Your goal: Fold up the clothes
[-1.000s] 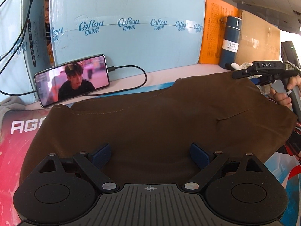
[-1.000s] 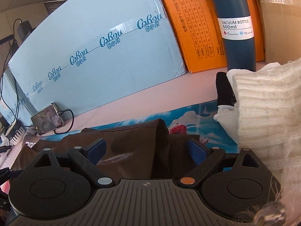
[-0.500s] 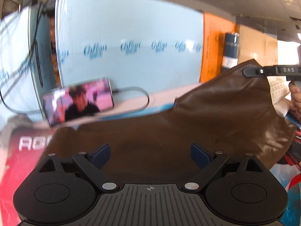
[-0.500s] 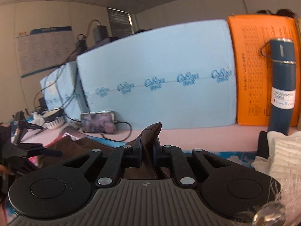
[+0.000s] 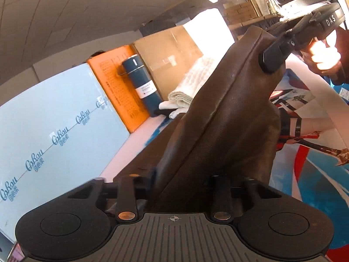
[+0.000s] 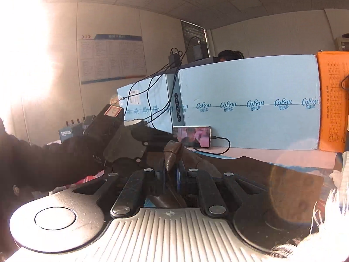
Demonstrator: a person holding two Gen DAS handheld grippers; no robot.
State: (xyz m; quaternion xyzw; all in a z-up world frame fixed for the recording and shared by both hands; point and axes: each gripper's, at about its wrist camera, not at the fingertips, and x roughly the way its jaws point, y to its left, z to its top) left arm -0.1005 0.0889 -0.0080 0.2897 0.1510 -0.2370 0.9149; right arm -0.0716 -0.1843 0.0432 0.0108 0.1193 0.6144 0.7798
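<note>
1. Blue foam board (image 5: pixel 54 118), standing along the far edge of the surface (image 5: pixel 128 150); I am seeing it behind everything else.
2. Brown garment (image 5: pixel 218 126), which I am holding lifted off the printed mat (image 5: pixel 309 152); its lower part is lying on the surface, and its upper edge is rising in a taut ridge between my two tools.
3. Left tool (image 5: pixel 181 179), with its fingers closed on the garment's near edge.
4. Right tool (image 6: pixel 172 170), with its fingers pinched on a raised fold of the same garment; in the left view it (image 5: pixel 274 59) is gripping the garment's high corner.
5. White knit cloth (image 5: pixel 187 87), lying folded beside the blue vacuum bottle (image 5: pixel 139 80).
6. Phone (image 6: pixel 193 136), leaning against the foam board with its screen lit.
</note>
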